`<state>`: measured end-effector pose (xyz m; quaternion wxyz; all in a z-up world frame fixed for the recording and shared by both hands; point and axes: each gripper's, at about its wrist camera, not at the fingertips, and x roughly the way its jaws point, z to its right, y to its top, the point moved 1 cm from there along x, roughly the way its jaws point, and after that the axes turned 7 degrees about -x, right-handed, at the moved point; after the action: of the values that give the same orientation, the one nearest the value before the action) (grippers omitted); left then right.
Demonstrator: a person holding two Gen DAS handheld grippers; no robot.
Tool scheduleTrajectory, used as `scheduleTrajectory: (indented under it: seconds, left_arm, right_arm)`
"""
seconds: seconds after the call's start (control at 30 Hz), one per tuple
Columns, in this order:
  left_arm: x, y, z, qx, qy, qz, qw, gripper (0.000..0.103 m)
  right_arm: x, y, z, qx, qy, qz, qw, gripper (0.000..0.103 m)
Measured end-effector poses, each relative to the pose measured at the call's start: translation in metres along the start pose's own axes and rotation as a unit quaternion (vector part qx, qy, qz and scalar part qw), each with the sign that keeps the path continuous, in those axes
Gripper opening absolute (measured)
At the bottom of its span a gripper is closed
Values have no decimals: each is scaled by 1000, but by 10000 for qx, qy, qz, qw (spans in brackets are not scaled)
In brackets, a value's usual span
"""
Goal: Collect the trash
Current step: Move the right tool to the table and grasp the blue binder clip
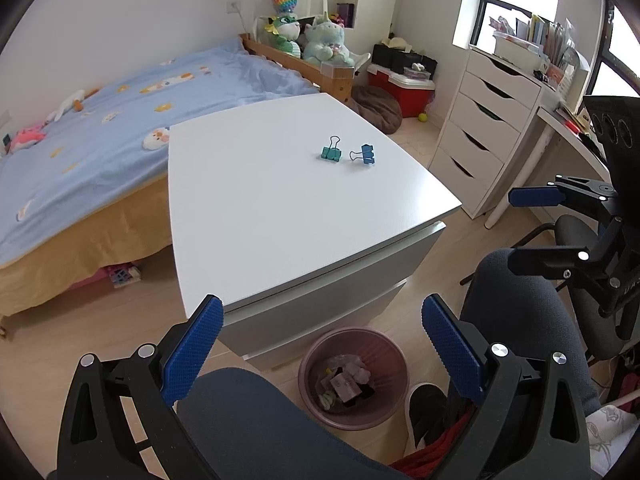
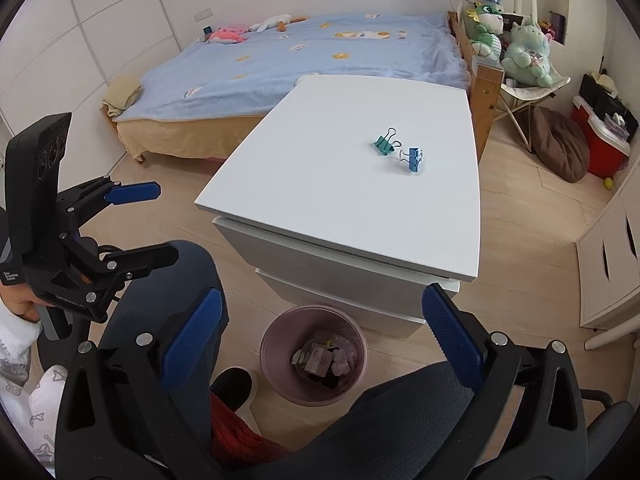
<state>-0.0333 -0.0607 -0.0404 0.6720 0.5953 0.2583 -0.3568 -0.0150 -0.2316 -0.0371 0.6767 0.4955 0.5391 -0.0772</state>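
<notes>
A white cabinet top (image 1: 280, 200) holds a teal binder clip (image 1: 331, 153) just beside a blue binder clip (image 1: 366, 154), with a blue-covered bed (image 1: 120, 120) and stuffed toys (image 1: 324, 40) behind.

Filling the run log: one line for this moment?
left tool: open, empty | right tool: open, empty | bin: trash inside, on floor | table: teal clip, blue clip

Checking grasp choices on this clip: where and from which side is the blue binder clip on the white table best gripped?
Grip the blue binder clip across its folded blue body, coming down from above. The body stands upright on the white table, with its wire handles spread low to the sides, probably too thin to pinch well. Keep away from the teal clip beside it.
</notes>
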Motion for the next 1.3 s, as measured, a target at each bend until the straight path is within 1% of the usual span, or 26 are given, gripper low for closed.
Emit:
scheduleTrajectory:
  seconds: [0.07, 0.23, 0.4, 0.47, 0.6, 0.73, 0.93, 1.0, 1.07, 1.2, 1.27, 1.3]
  left_arm:
    - [2, 4, 0, 0, -4, 38, 10000, 96]
    - [6, 15, -1, -47, -18, 115, 9999, 96]
    - [12, 28, -3, -52, -41, 140, 9999, 96]
    - [15, 32, -4, -55, -58, 136, 9999, 96]
    - [20, 35, -5, -47, -67, 104, 9999, 96]
    - [23, 36, -6, -66, -61, 69, 9999, 96]
    - [27, 34, -9, -117, -39, 1, 9999, 96]
    - [28, 33, -11, -137, -29, -20, 9999, 96]
    - [29, 33, -13, -164, -22, -43, 9999, 96]
    - [32, 33, -15, -188, -16, -75, 9998, 96]
    - [34, 33, -16, -199, -11, -101, 9998, 96]
    - [34, 33, -16, -205, -14, -116, 9997, 96]
  right_arm:
    - [1, 7, 8, 61, -23, 50, 10000, 99]
    - [11, 24, 24, -9, -280, 89, 9996, 98]
    - [24, 47, 41, -80, -354, 107, 9993, 98]
    - [32, 57, 49, -94, -401, 53, 9991, 98]
    - [50, 74, 62, -86, -357, -49, 9993, 98]
    - [70, 91, 71, -231, -337, -199, 9990, 98]
    - [98, 106, 87, -253, -259, -469, 9982, 98]
    - [106, 109, 90, -264, -244, -553, 9978, 95]
    - [116, 112, 94, -284, -243, -686, 9969, 84]
    - [133, 113, 99, -312, -228, -857, 9956, 73]
    - [140, 113, 100, -331, -212, -917, 9950, 62]
    - [143, 113, 101, -336, -198, -946, 9948, 59]
